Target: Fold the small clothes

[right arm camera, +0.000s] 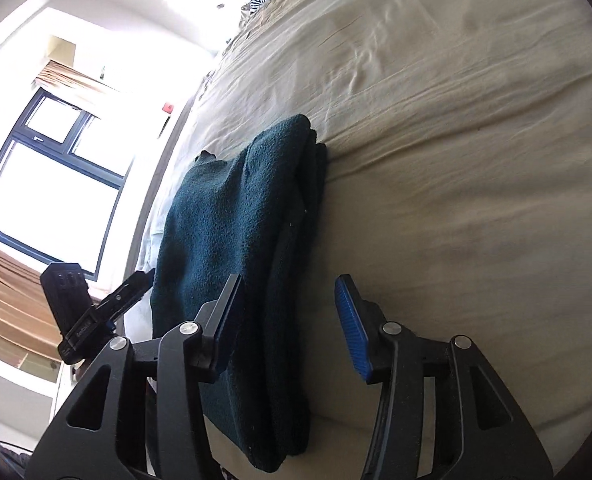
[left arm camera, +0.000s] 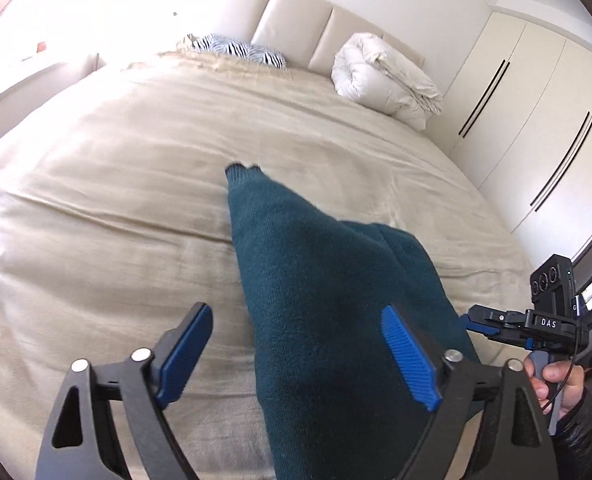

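A dark teal knit garment (left arm camera: 320, 292) lies folded lengthwise on the beige bedspread (left arm camera: 115, 184), one narrow end pointing toward the headboard. My left gripper (left arm camera: 296, 344) is open above its near end, the cloth passing between the fingers. The right gripper (left arm camera: 492, 322) shows at the right edge of the left wrist view, held by a hand. In the right wrist view the garment (right arm camera: 235, 240) lies stacked in layers, and my right gripper (right arm camera: 287, 312) is open over its near edge. The left gripper (right arm camera: 107, 312) shows at the left.
A rolled white duvet (left arm camera: 380, 76) and a zebra-print pillow (left arm camera: 235, 50) lie by the padded headboard (left arm camera: 296, 16). White wardrobe doors (left arm camera: 536, 120) stand along the right. A window (right arm camera: 43, 176) is beyond the bed's far side.
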